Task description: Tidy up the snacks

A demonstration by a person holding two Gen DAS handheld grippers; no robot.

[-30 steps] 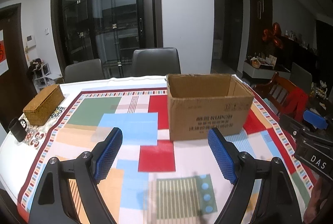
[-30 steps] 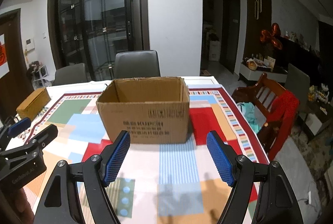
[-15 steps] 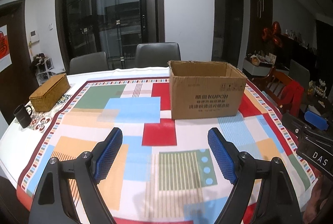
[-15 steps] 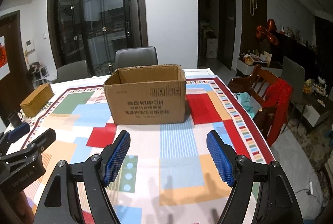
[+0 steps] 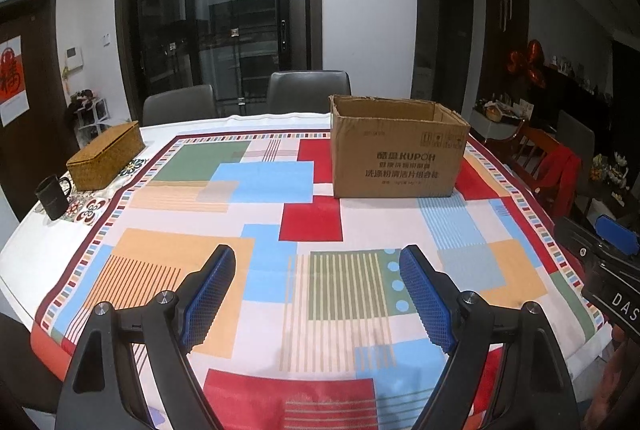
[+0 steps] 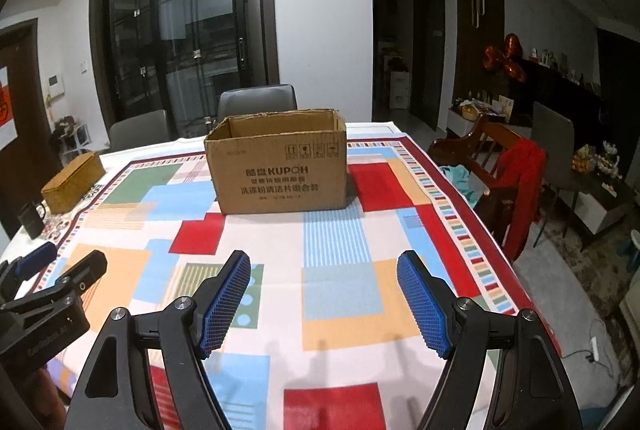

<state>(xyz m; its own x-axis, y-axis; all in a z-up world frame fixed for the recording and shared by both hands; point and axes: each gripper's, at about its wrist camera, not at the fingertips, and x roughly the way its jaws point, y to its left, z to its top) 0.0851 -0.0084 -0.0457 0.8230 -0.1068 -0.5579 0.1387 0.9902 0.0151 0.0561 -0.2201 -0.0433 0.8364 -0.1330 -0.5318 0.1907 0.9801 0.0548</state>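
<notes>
Worktop (image 5: 200, 238): open box (image 5: 396, 158), basket (image 5: 106, 154), mug (image 5: 52, 196). Left claw (image 5: 316, 294) and right claw (image 6: 324, 302): wide, empty.

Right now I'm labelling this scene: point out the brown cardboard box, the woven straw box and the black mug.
brown cardboard box (image 5: 394, 166): left wrist view, printed front wall.
woven straw box (image 5: 106, 155): left wrist view, lid.
black mug (image 5: 51, 196): left wrist view, side wall.

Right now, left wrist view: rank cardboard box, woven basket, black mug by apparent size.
1. cardboard box, clearly largest.
2. woven basket, smaller; it sits about as far away, so the ranking holds.
3. black mug, smallest, though slightly nearer the camera.
</notes>
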